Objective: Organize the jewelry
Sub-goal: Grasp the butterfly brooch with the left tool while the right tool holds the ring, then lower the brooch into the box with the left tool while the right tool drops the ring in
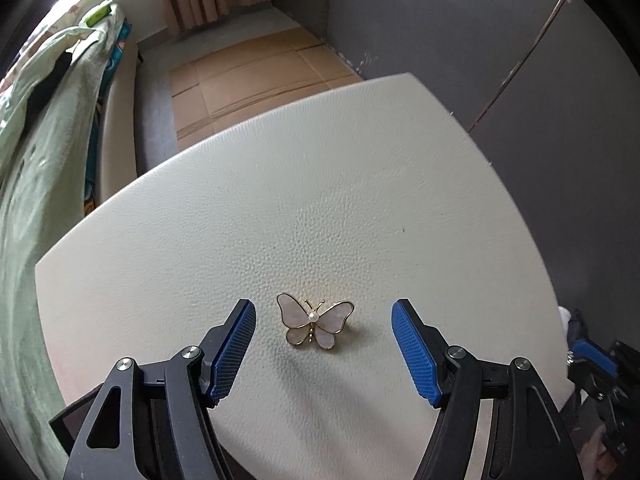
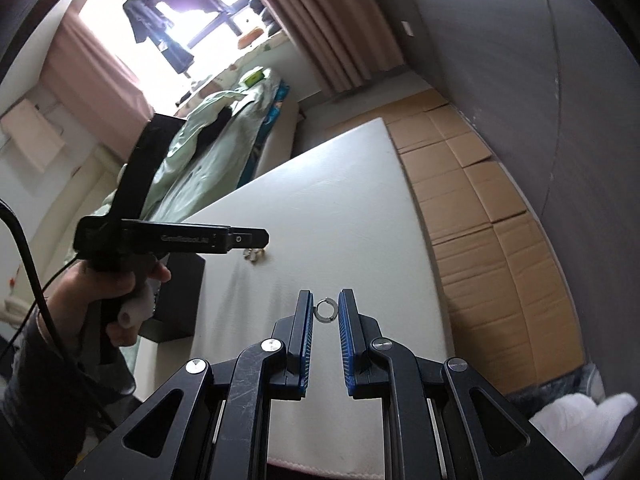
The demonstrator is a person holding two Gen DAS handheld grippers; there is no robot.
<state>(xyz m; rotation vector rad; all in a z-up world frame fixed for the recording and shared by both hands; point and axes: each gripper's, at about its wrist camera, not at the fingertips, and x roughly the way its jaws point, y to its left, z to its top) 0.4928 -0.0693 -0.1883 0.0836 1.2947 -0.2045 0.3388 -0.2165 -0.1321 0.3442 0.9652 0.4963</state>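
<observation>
A gold-rimmed butterfly brooch [image 1: 314, 322] with pale pink wings and a pearl lies on the cream table [image 1: 320, 200]. My left gripper [image 1: 323, 312] is open, its blue pads on either side of the brooch and apart from it. In the right wrist view a small silver hoop ring [image 2: 326, 311] lies on the table [image 2: 340, 208] between the tips of my right gripper [image 2: 325, 300], whose jaws stand narrowly apart and do not touch it. The left gripper's body [image 2: 172, 236] shows there held in a hand, with the brooch [image 2: 253, 255] partly hidden below it.
A black box [image 2: 176, 300] stands at the table's left edge below the left hand. A bed with green bedding [image 1: 44, 152] runs along the left. Flattened cardboard [image 2: 480, 216] covers the floor beyond the table. The right gripper [image 1: 600, 368] shows at the left wrist view's right edge.
</observation>
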